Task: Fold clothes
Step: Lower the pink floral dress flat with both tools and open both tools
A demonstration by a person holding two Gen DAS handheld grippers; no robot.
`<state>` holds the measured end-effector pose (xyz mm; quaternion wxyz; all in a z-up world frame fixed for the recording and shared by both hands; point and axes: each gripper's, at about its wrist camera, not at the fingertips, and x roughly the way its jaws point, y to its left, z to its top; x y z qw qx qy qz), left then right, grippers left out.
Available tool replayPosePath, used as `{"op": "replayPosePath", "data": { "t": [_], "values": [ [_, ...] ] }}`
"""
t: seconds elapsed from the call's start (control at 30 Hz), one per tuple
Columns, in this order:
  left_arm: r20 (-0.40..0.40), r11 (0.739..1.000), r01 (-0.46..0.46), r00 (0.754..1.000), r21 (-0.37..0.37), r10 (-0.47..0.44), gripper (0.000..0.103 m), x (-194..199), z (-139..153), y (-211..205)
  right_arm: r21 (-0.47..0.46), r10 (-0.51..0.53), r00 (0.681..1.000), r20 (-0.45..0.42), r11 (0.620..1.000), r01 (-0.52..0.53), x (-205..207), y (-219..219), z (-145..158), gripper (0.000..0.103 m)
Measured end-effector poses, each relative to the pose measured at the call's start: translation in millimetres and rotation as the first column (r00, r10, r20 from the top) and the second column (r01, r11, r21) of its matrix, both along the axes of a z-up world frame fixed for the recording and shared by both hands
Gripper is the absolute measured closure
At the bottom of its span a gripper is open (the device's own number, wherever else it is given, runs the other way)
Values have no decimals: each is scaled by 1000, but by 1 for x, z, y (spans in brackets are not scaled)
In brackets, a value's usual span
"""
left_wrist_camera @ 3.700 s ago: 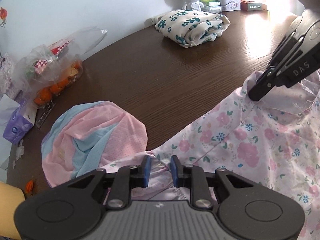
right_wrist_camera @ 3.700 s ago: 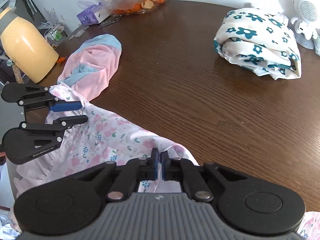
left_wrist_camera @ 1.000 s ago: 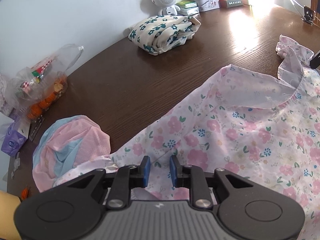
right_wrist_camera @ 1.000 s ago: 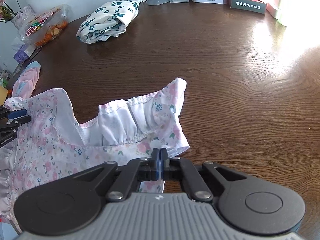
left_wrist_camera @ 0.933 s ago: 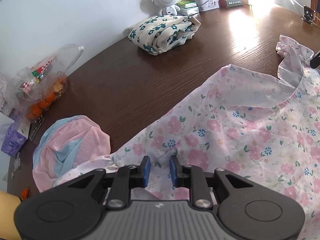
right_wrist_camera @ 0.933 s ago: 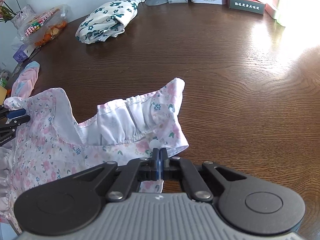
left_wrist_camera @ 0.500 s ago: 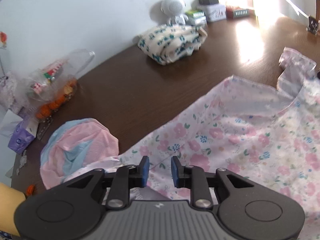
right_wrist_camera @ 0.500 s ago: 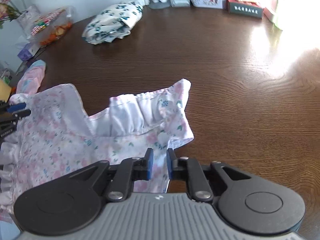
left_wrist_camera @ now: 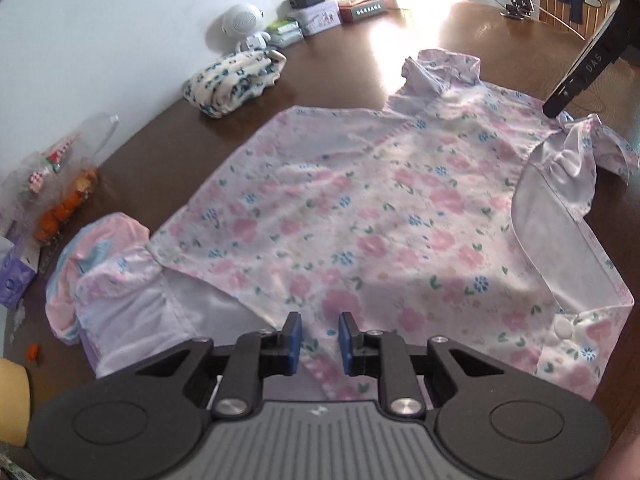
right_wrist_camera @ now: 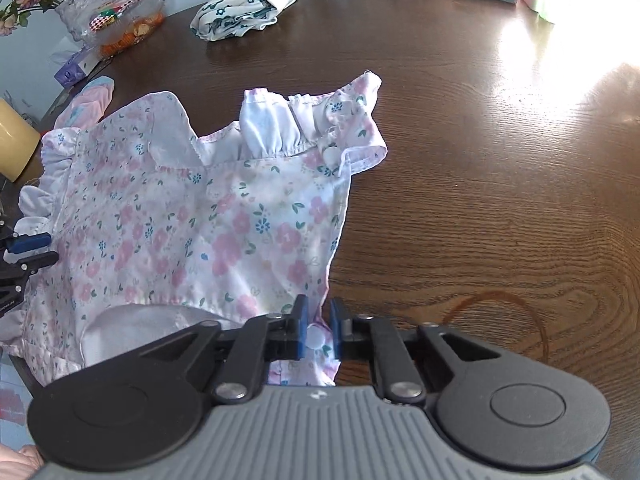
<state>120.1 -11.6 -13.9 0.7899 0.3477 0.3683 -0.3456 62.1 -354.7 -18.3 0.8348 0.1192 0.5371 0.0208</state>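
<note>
Floral blouse (left_wrist_camera: 360,216) lies spread flat, unfolded, across centre of the bench (right_wrist_camera: 500,160). No fold made yet. Left gripper (left_wrist_camera: 319,338): jaws apart over the near hem, empty. Right gripper (right_wrist_camera: 318,330): jaws apart, cloth edge between them, not pinched. Blue-flowered garment (right_wrist_camera: 244,4) already folded, upper left of right-wrist frame. Pink-blue garment (left_wrist_camera: 92,248), frame left, appears unfolded.

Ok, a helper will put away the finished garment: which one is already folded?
On the brown table, look to the far edge by the white wall. There lies the folded bundle: cream cloth with dark teal flowers, unlike the flat pink-flowered shirt.
</note>
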Motion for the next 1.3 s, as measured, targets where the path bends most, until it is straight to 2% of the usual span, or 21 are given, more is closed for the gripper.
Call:
{"op": "replayPosePath", "data": {
  "t": [0.1, 0.4, 0.47, 0.53, 0.6, 0.67, 0.83, 0.9, 0.97, 1.17, 1.3],
  "values": [
    [-10, 1000, -10, 1000, 9, 10, 87, 0, -3, 0, -23, 13, 1000, 6, 1000, -13, -2, 0, 2, 102],
    [-7, 999, -36, 999, 11, 36, 87, 1, -5, 4, -76, 41, 999, -8, 996, -41, -4, 3, 2, 103],
    [0, 999, -48, 999, 5, 48, 84, 0, -2, 5, -83, 40, 999, -12, 996, -41, -4, 5, 3, 101],
    [21, 998, -58, 998, -24, 59, 83, -7, 9, 13, -80, 28, 999, 20, 996, -27, -7, 4, 12, 90],
    [46, 996, -74, 996, -59, 77, 69, -15, 23, 23, -64, 28, 996, 88, 998, -22, -16, 3, 28, 84],
    [58, 993, -93, 994, -76, 97, 67, -25, 31, 35, -44, 41, 990, 136, 998, -35, -23, 8, 39, 81],
    [33, 990, -127, 991, -57, 129, 67, -52, 24, 63, 2, 163, 972, 172, 986, -165, -34, 42, 42, 81],
    [21, 989, -136, 990, -52, 137, 68, -57, 19, 70, 13, 228, 957, 179, 972, -234, -35, 63, 39, 81],
    [10, 988, -144, 989, -48, 145, 73, -62, 15, 75, 13, 300, 936, 185, 951, -308, -35, 89, 37, 81],
    [-22, 985, -168, 986, -35, 167, 74, -75, 1, 92, -19, 473, 870, 139, 879, -476, -33, 153, 20, 81],
    [-31, 984, -175, 984, -44, 174, 74, -77, -2, 101, -57, 512, 854, 97, 859, -509, -33, 167, 7, 82]
  ]
}}
